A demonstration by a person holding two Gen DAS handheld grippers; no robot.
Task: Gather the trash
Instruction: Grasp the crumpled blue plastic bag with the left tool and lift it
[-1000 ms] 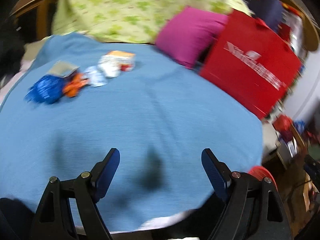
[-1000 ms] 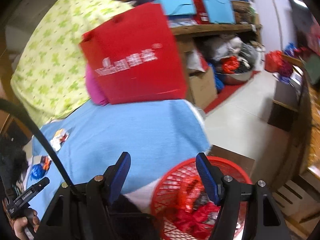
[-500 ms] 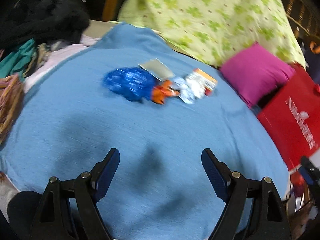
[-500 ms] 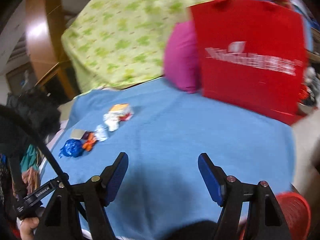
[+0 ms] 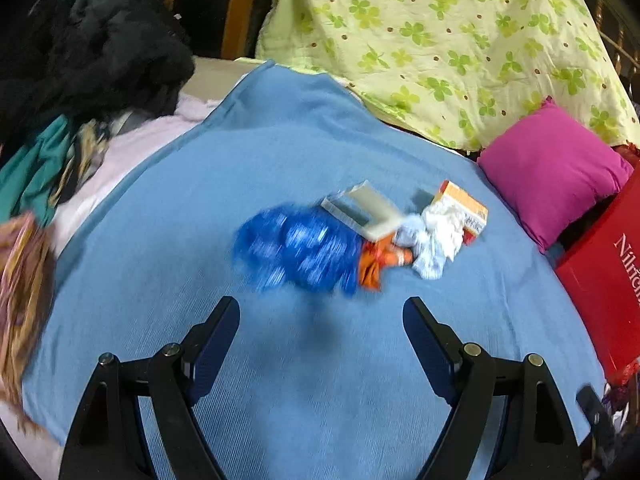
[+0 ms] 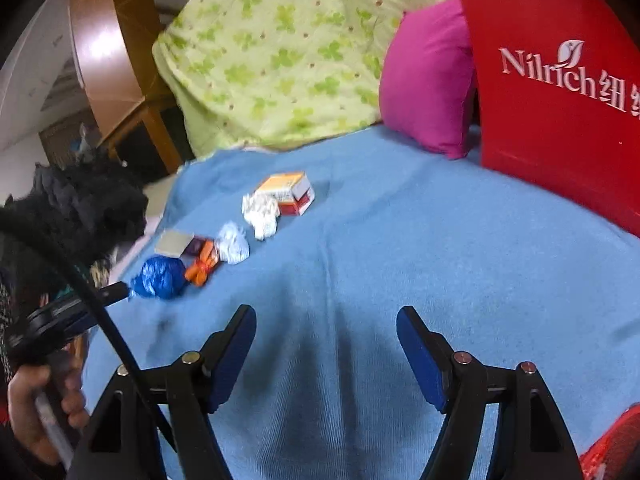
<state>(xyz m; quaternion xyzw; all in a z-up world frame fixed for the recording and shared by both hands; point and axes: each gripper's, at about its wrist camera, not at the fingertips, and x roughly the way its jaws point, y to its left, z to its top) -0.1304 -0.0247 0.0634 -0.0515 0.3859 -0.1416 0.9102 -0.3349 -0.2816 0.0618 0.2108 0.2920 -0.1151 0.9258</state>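
leaning red bag [image 6: 560, 92], contents unseen

Both views are dim and grainy, with black fisheye corners and bent edges. In the left wrist view the blue wrapper [image 5: 296, 252] at centre is smeared by motion. Soft shadows darken the blanket [image 6: 420, 240] at lower centre, and glare shines off a wood panel [image 6: 102, 44] at upper left.

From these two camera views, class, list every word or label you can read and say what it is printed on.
"Nilrich", followed by Chinese characters cut off at the frame edge: white print on the red bag.
Print on the small orange and white box: too small and blurred to read.
The crumpled wrappers show no readable text.
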